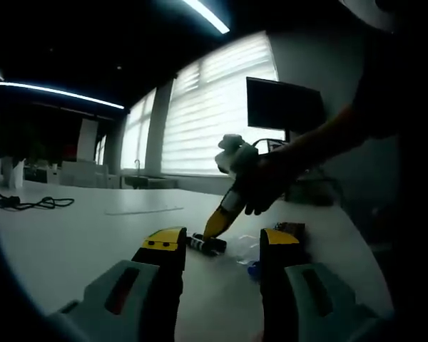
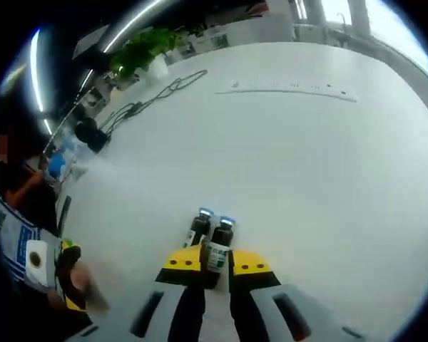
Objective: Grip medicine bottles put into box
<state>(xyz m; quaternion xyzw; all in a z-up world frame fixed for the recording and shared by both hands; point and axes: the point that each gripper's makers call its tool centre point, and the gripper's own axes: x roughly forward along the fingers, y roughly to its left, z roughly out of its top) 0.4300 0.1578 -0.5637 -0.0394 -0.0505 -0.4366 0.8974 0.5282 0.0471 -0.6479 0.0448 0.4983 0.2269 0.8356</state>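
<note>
Medicine bottles lie side by side on the white table, two dark ones with pale caps, and the right gripper pinches the nearer one between its yellow-tipped jaws. In the left gripper view, the left gripper hangs wide and empty above the table, while the right gripper reaches down to the bottles ahead, held by a dark-gloved hand.

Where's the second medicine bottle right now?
In the right gripper view, the loose bottle lies on the white table, immediately left of the gripped bottle in the right gripper.
</note>
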